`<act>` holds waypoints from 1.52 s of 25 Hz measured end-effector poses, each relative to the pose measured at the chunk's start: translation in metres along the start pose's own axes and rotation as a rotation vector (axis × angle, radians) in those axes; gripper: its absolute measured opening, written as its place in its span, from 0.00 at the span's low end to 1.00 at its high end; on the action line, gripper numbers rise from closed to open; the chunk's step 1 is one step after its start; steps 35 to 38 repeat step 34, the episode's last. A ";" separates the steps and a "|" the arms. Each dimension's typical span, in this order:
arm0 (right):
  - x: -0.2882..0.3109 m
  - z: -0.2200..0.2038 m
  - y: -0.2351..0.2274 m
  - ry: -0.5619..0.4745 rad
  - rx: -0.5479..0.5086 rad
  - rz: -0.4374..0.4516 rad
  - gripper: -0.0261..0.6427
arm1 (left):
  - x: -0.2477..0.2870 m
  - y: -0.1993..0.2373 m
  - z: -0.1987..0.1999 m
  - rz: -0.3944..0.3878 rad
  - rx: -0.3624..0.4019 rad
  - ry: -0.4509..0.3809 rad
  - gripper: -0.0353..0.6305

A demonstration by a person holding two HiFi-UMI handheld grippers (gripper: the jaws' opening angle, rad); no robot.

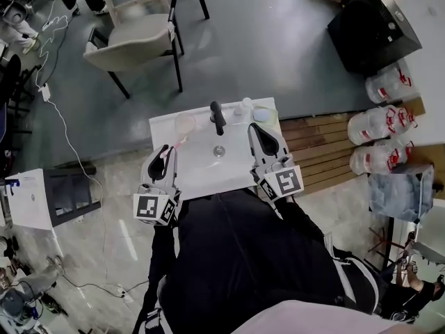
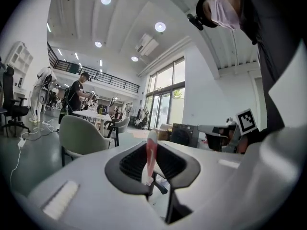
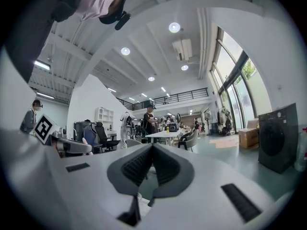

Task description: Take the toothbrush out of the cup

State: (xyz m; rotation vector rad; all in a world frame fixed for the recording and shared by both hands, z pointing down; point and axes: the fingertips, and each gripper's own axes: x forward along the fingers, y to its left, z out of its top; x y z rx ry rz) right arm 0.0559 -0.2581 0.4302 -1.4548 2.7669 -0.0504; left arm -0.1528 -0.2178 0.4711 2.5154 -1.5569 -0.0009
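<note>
A pink and white toothbrush (image 2: 151, 156) stands upright between the jaws of my left gripper (image 2: 152, 163), which is shut on it. From the head view, the left gripper (image 1: 167, 153) hangs over the left front of the white washbasin (image 1: 198, 172), the toothbrush (image 1: 176, 145) poking out past its tips. A clear cup (image 1: 185, 122) stands on the basin's back left corner, just beyond the toothbrush. My right gripper (image 1: 255, 131) hovers over the basin's right side. In the right gripper view its jaws (image 3: 152, 152) are shut with nothing between them.
A black tap (image 1: 217, 117) rises at the back of the basin, with another small cup (image 1: 244, 106) to its right. A grey chair (image 1: 135, 44) stands beyond, a black box (image 1: 372, 30) and several water jugs (image 1: 379, 124) at right, a white cabinet (image 1: 31, 197) at left.
</note>
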 end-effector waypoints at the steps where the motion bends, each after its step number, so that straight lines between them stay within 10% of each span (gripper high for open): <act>1: -0.002 0.002 0.002 -0.005 0.001 0.002 0.04 | -0.004 -0.003 0.005 0.002 -0.003 -0.005 0.15; 38: -0.041 0.025 0.021 -0.035 -0.038 -0.033 0.04 | -0.040 -0.037 0.032 -0.028 -0.012 -0.056 0.15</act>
